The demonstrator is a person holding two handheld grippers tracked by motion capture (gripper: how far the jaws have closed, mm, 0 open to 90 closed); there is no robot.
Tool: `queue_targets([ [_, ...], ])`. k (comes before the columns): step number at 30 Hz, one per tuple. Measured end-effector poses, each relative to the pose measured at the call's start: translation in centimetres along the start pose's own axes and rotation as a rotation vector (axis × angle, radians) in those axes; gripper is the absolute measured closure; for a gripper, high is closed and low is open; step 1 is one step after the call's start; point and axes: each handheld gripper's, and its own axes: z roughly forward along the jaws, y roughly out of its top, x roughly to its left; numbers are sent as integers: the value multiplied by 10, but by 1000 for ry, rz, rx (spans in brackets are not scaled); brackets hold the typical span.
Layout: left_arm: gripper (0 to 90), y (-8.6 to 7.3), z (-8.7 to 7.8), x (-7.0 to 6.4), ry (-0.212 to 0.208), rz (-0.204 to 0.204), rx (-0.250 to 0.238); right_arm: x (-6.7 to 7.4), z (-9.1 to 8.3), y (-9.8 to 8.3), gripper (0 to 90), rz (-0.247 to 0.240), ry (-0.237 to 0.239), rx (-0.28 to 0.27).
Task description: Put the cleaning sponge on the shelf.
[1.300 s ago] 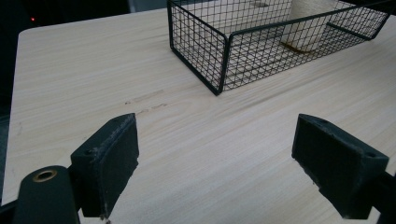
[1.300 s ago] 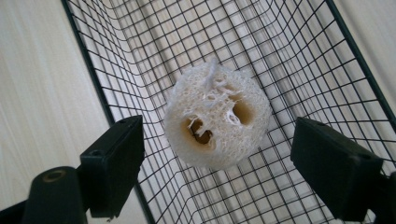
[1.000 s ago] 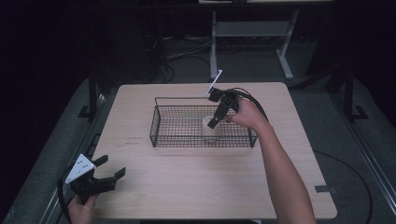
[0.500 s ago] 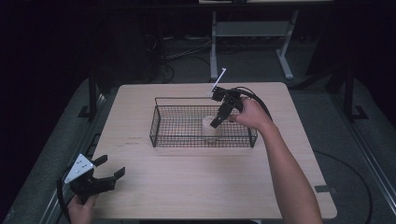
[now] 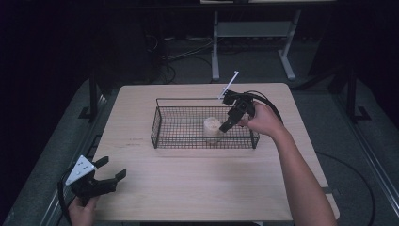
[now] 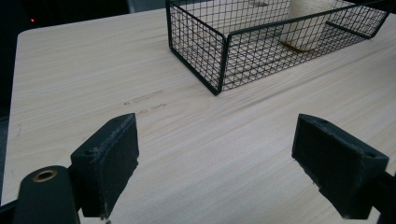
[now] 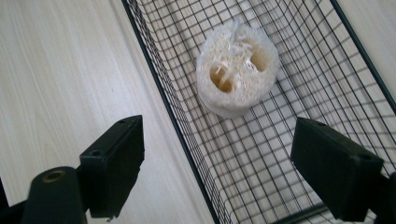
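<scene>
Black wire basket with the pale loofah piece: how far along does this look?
Done, apparently: the pale loofah piece stands upright inside the black wire basket, free of both grippers. In hand: nothing; the right gripper hangs open over the basket's rim, beside the loofah. The left gripper sits open at the wooden table corner. Left: probably just pulling the right gripper away.
</scene>
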Motion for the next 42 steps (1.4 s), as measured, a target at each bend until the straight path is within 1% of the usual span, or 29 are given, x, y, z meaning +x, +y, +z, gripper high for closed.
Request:
queue_targets([
  [1,139,0,0,0,1,0,1,0,-1,-2,169,-1,-5,-2],
  [3,140,0,1,-1,1,-1,3,0,-3,-6,167,6,1,-8],
  [6,139,0,1,-2,-2,3,4,1,-4,-11,165,9,-5,2],
  [11,139,0,1,-1,-1,0,5,3,-6,-17,166,10,4,-15],
  [15,139,0,0,-1,0,4,1,6,-7,-21,166,14,3,-19],
  [17,139,0,1,-1,1,1,2,7,-7,-24,166,4,-1,-15],
  [21,139,0,1,-1,0,3,4,9,-10,-30,165,10,4,-24],
  [24,139,0,1,-2,-2,4,4,10,-12,-36,165,14,7,-21],
  [27,139,0,1,-2,-2,7,5,9,-14,-42,166,22,13,-25],
  [30,139,1,0,-2,-1,15,-4,8,-15,-48,166,29,7,-13],
  [34,139,0,1,-2,-2,12,1,8,-18,-56,166,34,4,-21],
  [38,140,0,2,-3,-4,12,1,11,-21,-65,166,35,0,-28],
  [42,140,1,2,-3,-7,17,9,16,-25,-72,165,31,-7,-20],
])
